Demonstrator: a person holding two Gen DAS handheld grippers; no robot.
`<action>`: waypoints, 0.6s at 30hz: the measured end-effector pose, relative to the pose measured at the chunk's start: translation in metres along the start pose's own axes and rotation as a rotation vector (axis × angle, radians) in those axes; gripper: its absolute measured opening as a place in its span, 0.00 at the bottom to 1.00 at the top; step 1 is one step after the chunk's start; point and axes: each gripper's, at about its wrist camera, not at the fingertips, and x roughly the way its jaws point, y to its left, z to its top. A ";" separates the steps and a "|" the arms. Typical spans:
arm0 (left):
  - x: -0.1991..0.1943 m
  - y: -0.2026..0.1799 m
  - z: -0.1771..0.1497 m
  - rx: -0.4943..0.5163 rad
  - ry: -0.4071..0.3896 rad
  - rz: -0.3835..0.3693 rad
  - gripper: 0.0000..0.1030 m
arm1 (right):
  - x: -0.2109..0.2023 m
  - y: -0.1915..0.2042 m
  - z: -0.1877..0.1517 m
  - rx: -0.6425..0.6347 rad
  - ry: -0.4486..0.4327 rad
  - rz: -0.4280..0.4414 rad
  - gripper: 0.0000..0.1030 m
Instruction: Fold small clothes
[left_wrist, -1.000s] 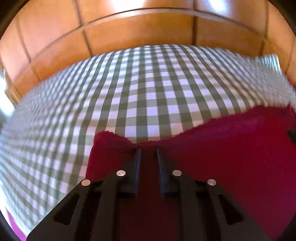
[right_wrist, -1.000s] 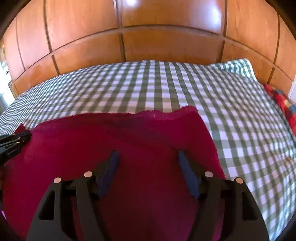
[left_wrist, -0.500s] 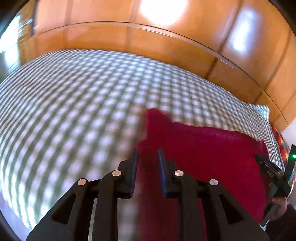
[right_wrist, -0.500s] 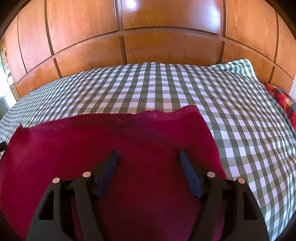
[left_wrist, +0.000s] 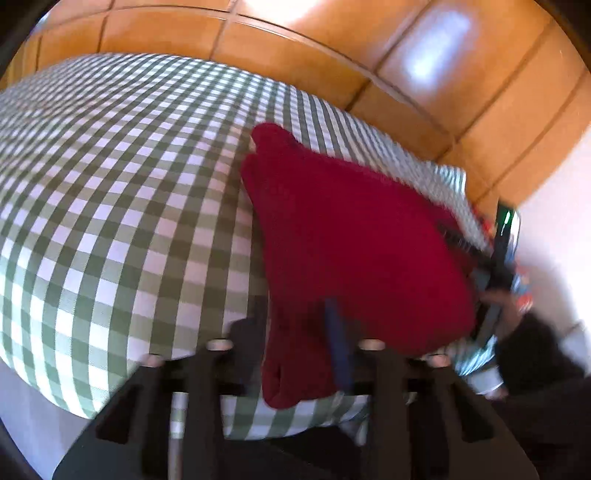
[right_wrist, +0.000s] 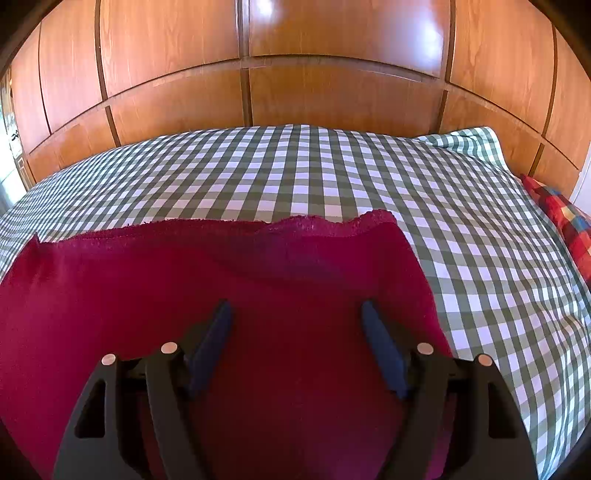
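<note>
A: What do we see along the left gripper?

B: We see its fingers spread apart, one on the checked sheet and the other over the red cloth. The cloth's left edge runs forward between the two fingers, and nothing is pinched. The view is blurred, so we cannot tell whether the fingers touch the fabric.

A: And where does the cloth sit from there?

B: It spreads ahead and to the right of the left gripper, flat on the green-and-white checked sheet, with one corner pointing far forward. At the cloth's far right edge we make out the right gripper, dark and blurred, with a green light on it.

A: What about the right gripper's own view?

B: Its jaws stand wide apart, and we look down on the red cloth directly beneath and between the blue fingers. It holds nothing. The cloth reaches a little ahead of the fingertips, where its frayed far edge lies slightly rippled on the checked sheet.

A: Anything beyond?

B: Wooden panels rise behind the bed, and a red patchwork pillow lies far to the right.
</note>
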 end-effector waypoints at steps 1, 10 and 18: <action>0.000 -0.001 -0.002 0.008 -0.001 0.008 0.09 | 0.000 -0.001 0.000 0.002 -0.001 0.005 0.71; -0.009 0.016 -0.013 0.003 -0.003 0.002 0.07 | -0.001 0.000 0.000 0.003 -0.007 0.014 0.72; -0.034 0.005 -0.028 0.070 -0.014 -0.063 0.46 | -0.001 0.000 -0.001 0.004 -0.008 0.014 0.72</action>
